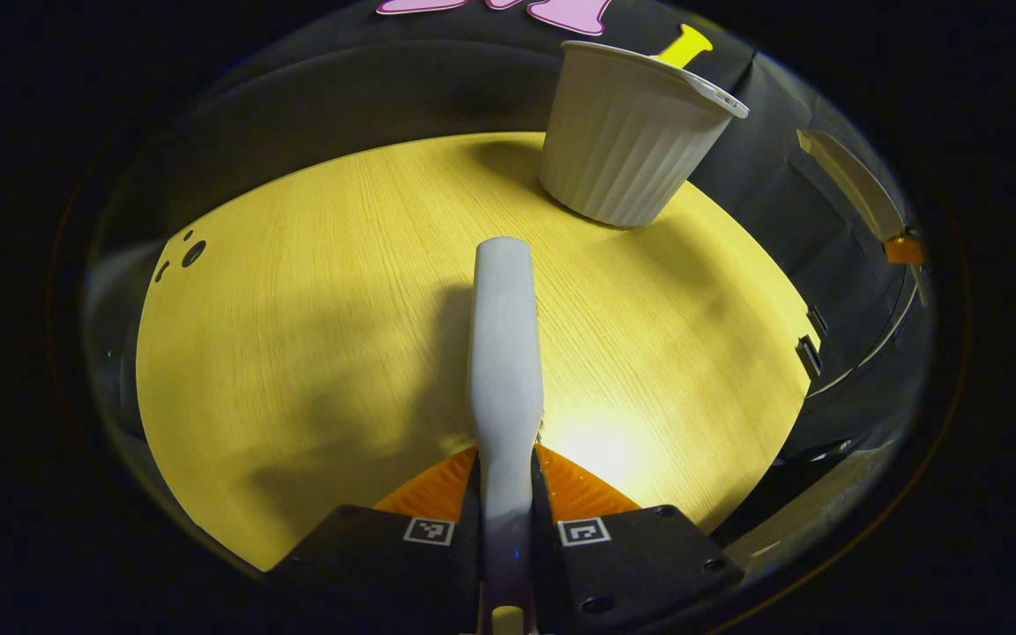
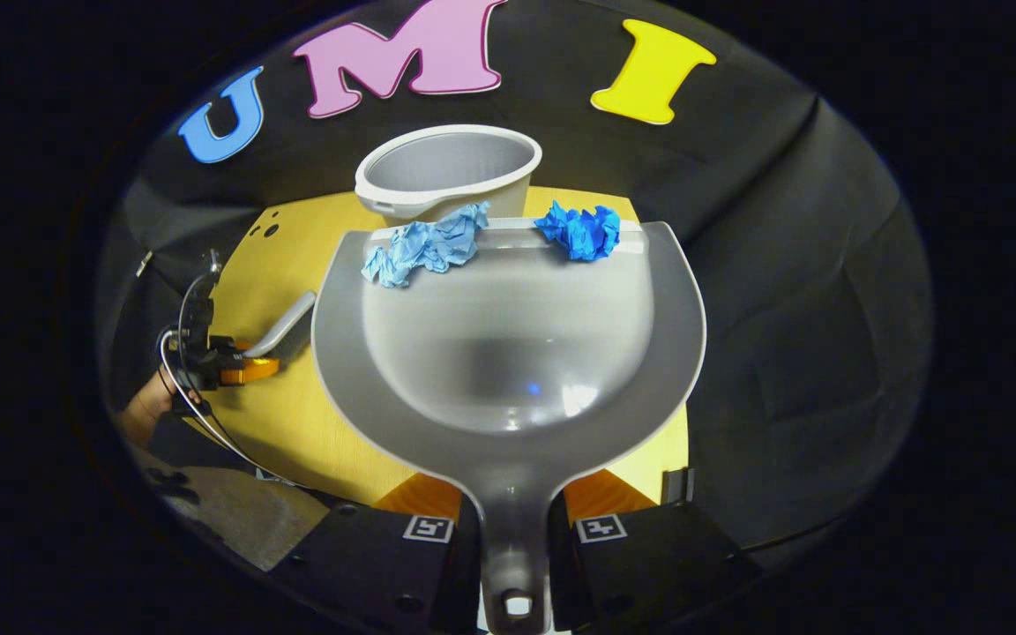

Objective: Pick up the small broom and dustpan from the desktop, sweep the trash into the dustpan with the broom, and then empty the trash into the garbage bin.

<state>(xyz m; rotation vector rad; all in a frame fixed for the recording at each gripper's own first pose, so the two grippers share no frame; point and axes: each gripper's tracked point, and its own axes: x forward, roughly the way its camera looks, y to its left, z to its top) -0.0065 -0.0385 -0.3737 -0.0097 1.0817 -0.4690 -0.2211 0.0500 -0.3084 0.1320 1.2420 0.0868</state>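
The table (image 1: 314,317) has a yellow wooden top with thin lines running along it; near its far left corner there are a few small dark holes (image 1: 192,253); a bright spot of light shines on the wood close to the near edge, and soft dark shadows lie across the middle. Behind the table hangs a black cloth wall (image 2: 790,265) with folds in it; the room around is dark; past the right edge of the tabletop the cloth goes down into shadow.
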